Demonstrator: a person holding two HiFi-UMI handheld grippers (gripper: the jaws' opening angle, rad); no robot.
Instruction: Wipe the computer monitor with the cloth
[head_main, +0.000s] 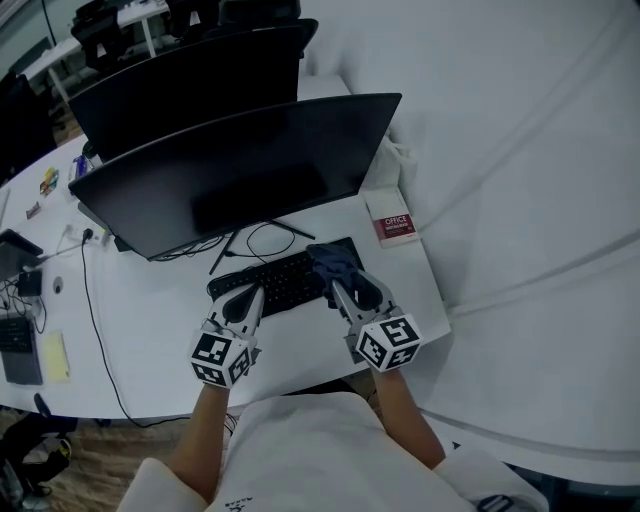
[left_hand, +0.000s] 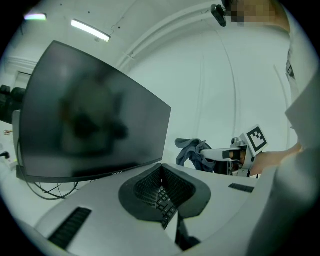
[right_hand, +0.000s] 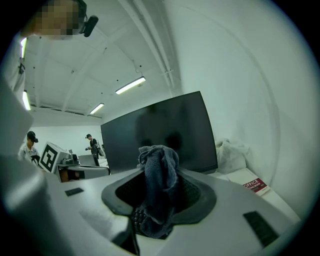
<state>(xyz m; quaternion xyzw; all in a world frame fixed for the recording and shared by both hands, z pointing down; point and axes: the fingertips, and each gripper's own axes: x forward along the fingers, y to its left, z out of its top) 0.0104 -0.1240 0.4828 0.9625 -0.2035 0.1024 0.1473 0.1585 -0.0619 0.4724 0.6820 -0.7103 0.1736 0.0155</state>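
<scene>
A wide black curved monitor (head_main: 240, 175) stands on the white desk (head_main: 160, 320) with its screen dark. It also fills the left gripper view (left_hand: 90, 115) and rises ahead in the right gripper view (right_hand: 165, 130). Below it lies a black keyboard (head_main: 275, 285). My right gripper (head_main: 345, 285) is shut on a dark grey-blue cloth (head_main: 333, 260), which hangs bunched between the jaws (right_hand: 160, 175) over the keyboard's right end. The left gripper (head_main: 252, 293) hovers over the keyboard's left part with nothing in its shut jaws. From the left gripper view, the cloth (left_hand: 192, 150) dangles from the right gripper (left_hand: 210, 154).
A red and white box (head_main: 392, 226) lies at the desk's right, by the wall, with a white crumpled bag (right_hand: 232, 152) behind it. A second monitor (head_main: 190, 75) stands behind the first. Cables (head_main: 90, 290) run down the desk's left. People (right_hand: 92, 145) stand far off.
</scene>
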